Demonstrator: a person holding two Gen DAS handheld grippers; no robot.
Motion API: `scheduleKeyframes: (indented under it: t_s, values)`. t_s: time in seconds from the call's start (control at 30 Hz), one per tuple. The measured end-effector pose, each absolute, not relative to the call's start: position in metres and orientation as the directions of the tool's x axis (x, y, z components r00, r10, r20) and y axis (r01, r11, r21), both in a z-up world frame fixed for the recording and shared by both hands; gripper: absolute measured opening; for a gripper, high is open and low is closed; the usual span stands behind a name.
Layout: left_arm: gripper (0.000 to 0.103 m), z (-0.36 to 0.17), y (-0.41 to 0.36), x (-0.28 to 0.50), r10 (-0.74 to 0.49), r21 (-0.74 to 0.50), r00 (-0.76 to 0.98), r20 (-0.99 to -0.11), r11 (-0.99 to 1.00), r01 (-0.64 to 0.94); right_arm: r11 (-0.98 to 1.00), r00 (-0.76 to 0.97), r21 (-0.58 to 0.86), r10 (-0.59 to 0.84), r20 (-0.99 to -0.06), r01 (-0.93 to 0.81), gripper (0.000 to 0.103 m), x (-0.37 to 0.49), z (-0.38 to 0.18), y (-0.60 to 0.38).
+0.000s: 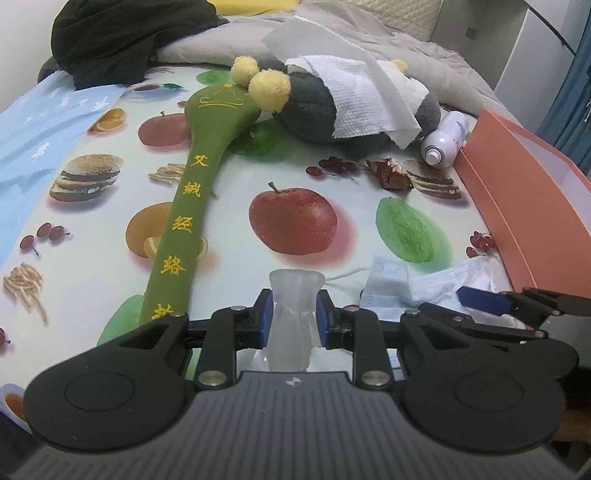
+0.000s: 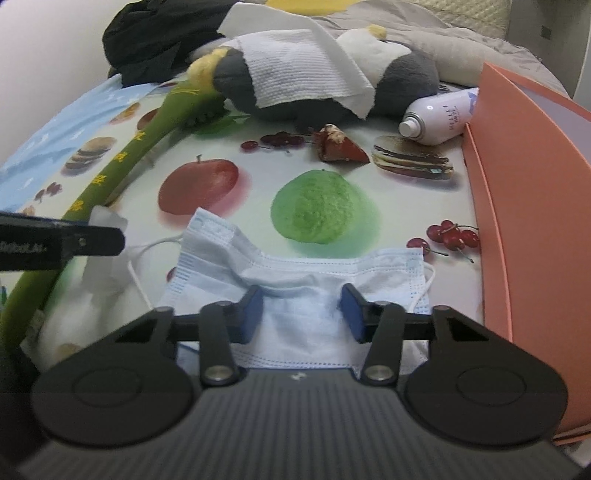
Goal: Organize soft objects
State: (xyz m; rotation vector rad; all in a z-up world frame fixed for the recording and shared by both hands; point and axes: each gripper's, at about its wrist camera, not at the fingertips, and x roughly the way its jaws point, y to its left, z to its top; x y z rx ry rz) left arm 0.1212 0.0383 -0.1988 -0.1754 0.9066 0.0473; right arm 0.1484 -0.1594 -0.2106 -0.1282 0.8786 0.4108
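My left gripper is shut on a crumpled translucent plastic piece, which stands up between its blue pads. My right gripper is low over a light blue face mask. Its pads are apart, with the mask's middle lying between and under them. In the left wrist view the mask lies at the lower right. A long green plush stick with yellow characters lies to the left. A grey plush toy at the back is partly covered by a white paper towel.
An orange box stands along the right edge. A white spray can and a crumpled red wrapper lie near the plush toy. A black garment is piled at the back left. A blue cloth lies left on the fruit-print sheet.
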Motion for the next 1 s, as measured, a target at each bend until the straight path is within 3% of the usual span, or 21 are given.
scheduleKeyframes:
  t_s: [0.2,0.3,0.47,1.0]
  values:
    - [0.029,-0.198,0.039,0.122,-0.036,-0.135,0.613,-0.789,0.984,-0.117,0.905,0.558,0.064,0.313,-0.769,-0.42,0.016,0.144,-0.21,-0.151]
    - [0.029,-0.196,0.037,0.121,-0.039,-0.135,0.613,-0.789,0.985,-0.111,0.91,0.554,0.081,0.315,-0.77,-0.406,0.01,0.144,-0.207,-0.151]
    - [0.029,-0.187,0.034,0.12,-0.055,-0.146,0.617,-0.785,0.984,-0.097,0.927,0.546,0.156,0.331,-0.77,-0.342,0.009,0.142,-0.198,-0.161]
    - [0.029,-0.12,0.011,0.124,-0.141,-0.195,0.651,-0.746,0.981,-0.012,0.944,0.651,0.184,0.322,-0.687,-0.274,0.009,0.124,-0.111,-0.199]
